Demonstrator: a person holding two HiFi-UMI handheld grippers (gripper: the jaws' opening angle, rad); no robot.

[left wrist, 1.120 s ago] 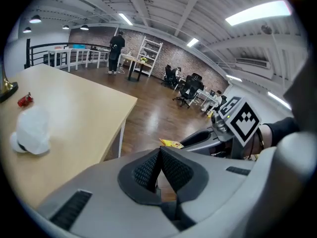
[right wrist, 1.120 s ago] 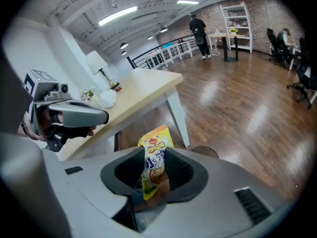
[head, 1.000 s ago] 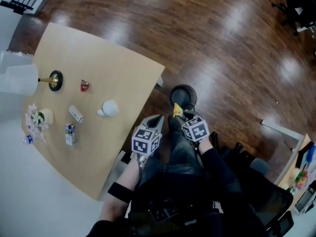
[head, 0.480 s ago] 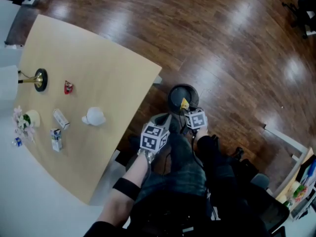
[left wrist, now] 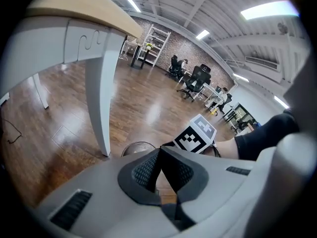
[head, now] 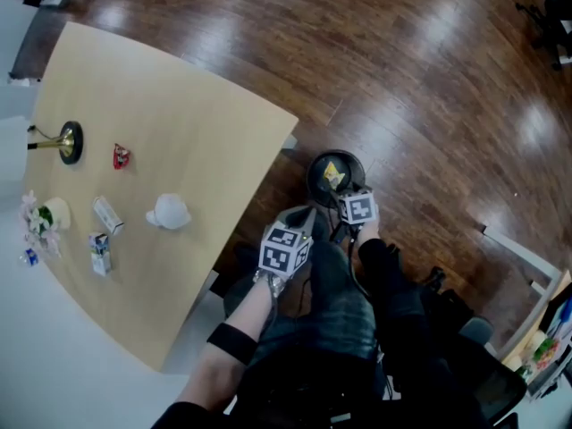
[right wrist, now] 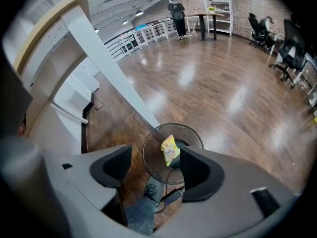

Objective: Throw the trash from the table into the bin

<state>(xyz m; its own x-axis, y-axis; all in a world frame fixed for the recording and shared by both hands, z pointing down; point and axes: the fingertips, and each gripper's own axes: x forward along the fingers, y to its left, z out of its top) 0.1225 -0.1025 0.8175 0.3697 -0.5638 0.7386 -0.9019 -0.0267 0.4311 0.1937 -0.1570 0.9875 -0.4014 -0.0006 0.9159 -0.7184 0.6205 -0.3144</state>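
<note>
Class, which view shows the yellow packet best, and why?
The right gripper view: the yellow packet is large and sharp over the bin. The head view shows a small yellow spot inside the bin's rim; the left gripper view shows none of it.

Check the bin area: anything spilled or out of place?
Nothing stands out. The yellow packet is within the bin's rim, nothing has spilled on the floor, and the other items sit on the table.
</note>
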